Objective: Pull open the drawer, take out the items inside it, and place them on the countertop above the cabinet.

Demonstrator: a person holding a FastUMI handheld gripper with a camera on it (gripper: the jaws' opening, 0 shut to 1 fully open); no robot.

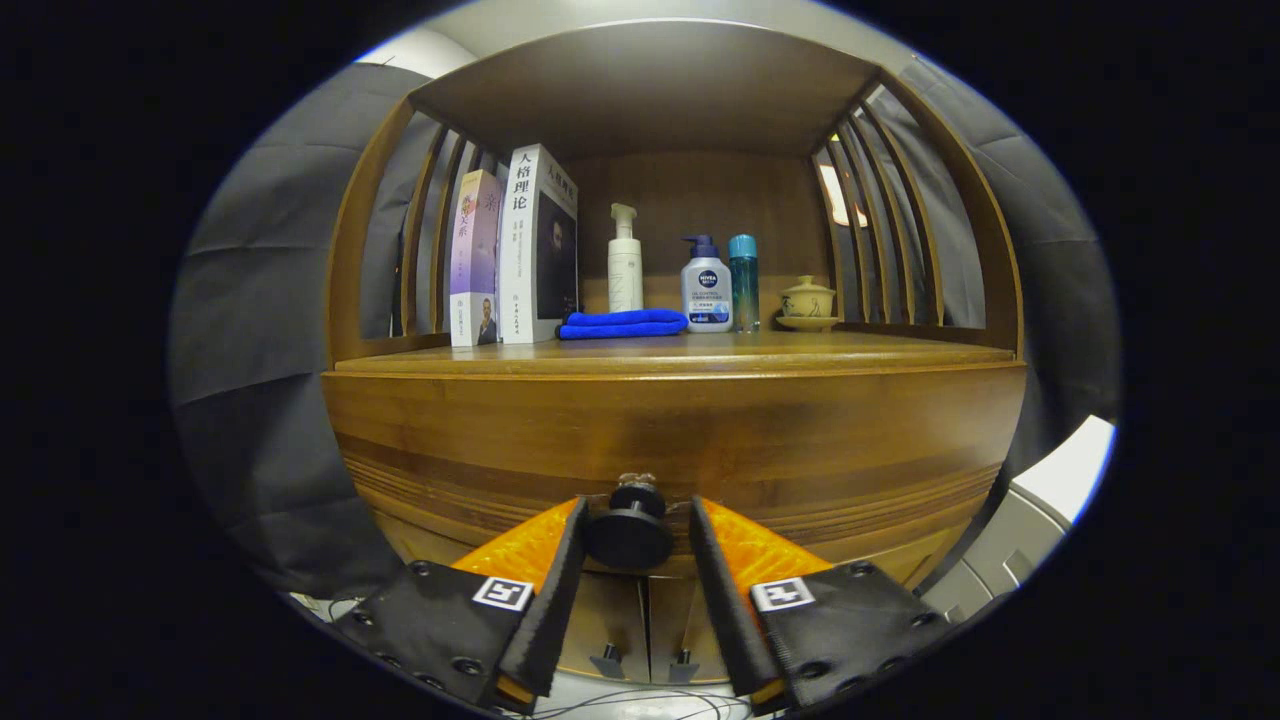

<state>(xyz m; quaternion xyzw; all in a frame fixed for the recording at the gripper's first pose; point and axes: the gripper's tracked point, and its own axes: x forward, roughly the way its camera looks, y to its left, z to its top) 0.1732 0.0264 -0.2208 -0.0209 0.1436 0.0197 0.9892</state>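
Drawer (670,440) shut, knob (630,535) between open tongs (632,525), NIVEA bottle (707,284)

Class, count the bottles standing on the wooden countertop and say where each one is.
3: white pump bottle behind the blue cloth; blue-capped pump bottle right of it; teal bottle rightmost. Others may hide behind the books.

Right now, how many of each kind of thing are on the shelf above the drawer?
Books: 2
Bottles: 3
Blue cloth: 1
Lidded cup on saucer: 1
Total: 7
The gripper is open, its fingers either side of the drawer knob.
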